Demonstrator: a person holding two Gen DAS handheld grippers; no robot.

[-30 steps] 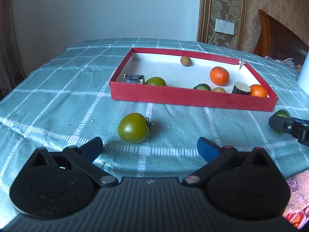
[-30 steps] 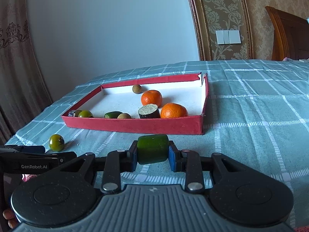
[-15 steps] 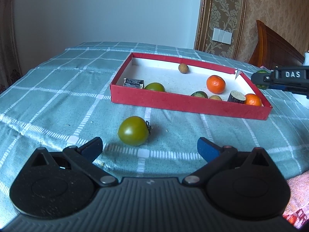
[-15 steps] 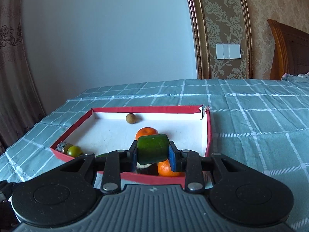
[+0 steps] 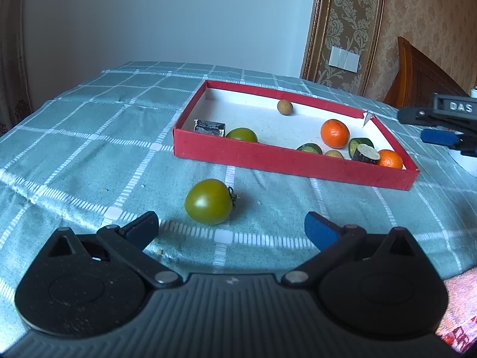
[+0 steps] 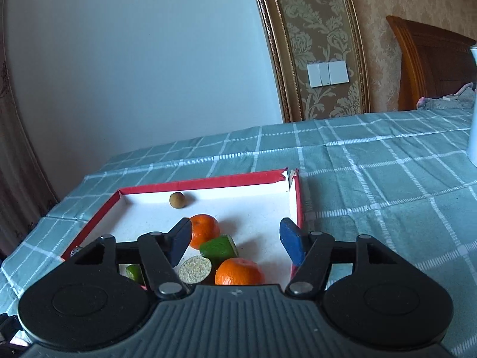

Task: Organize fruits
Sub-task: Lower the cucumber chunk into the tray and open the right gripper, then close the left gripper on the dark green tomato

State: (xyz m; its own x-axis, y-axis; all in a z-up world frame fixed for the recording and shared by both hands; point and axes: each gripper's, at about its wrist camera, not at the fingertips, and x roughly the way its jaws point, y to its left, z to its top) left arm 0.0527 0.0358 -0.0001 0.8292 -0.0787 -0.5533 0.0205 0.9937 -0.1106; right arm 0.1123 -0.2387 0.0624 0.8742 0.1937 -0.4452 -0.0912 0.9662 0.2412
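Observation:
A red box [image 5: 286, 161] with a white floor stands on the checked tablecloth and holds two oranges [image 5: 334, 133], a green tomato [image 5: 241, 134], cucumber pieces and a small brown fruit [image 5: 285, 107]. A loose green tomato [image 5: 208, 201] lies on the cloth just ahead of my open, empty left gripper [image 5: 231, 229]. My right gripper [image 6: 235, 243] is open above the box's right end [image 6: 295, 200]; the green cucumber piece [image 6: 219, 246] lies in the box below it, between the oranges [image 6: 204, 229]. The right gripper also shows at the right edge of the left wrist view [image 5: 441, 131].
A white container [image 6: 472, 104] stands on the table at the far right. A wooden headboard [image 6: 432, 62] and a wall with light switches [image 6: 328, 74] lie behind the table. A dark block [image 5: 209, 126] sits in the box's left corner.
My right gripper carried the cucumber piece up over the box, opened and dropped it inside. My left gripper stayed open near the loose tomato.

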